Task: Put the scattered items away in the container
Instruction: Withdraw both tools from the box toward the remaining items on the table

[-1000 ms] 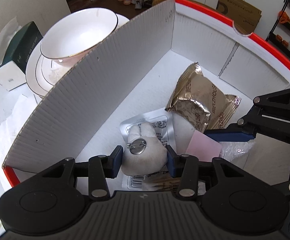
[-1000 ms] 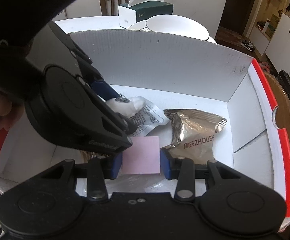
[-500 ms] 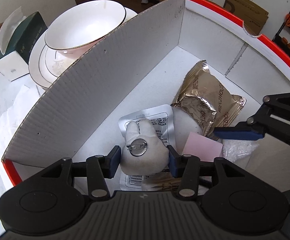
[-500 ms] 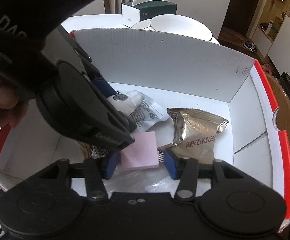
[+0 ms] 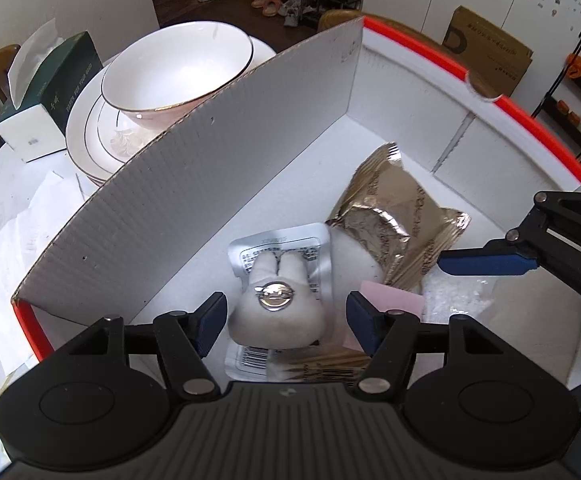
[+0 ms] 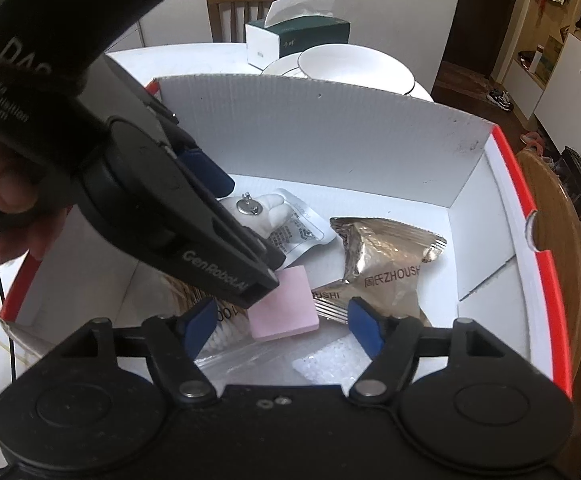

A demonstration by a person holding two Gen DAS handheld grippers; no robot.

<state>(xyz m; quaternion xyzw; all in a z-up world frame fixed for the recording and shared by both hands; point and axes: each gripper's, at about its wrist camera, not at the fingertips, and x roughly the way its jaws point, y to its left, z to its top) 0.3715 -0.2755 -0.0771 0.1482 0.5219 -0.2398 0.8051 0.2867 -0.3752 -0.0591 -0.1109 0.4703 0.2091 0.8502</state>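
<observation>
The white corrugated box [image 5: 170, 200] with a red rim holds everything. My left gripper [image 5: 286, 316] hangs inside it, its jaws opening. A white plush toy with a metal pin [image 5: 276, 312] lies between the pads, free of them, on a silver sachet [image 5: 314, 248]. My right gripper [image 6: 282, 316] is beside it, jaws also opening. A pink pad [image 6: 284, 304] rests flat on the box floor between those pads, untouched. A gold snack packet [image 6: 386, 264] lies further in. The left gripper's body [image 6: 170, 220] hides part of the box's left side in the right wrist view.
A clear bag of white beads [image 6: 322, 360] and a cotton-swab pack [image 6: 226, 328] lie under my right gripper. Outside the box stand a white bowl on stacked plates [image 5: 174, 76], a green tissue box [image 5: 50, 92] and a wooden chair [image 6: 258, 4].
Both pairs of jaws have spread apart. The plush toy and the pink pad were let go and now lie loose in the box, the pad slightly turned.
</observation>
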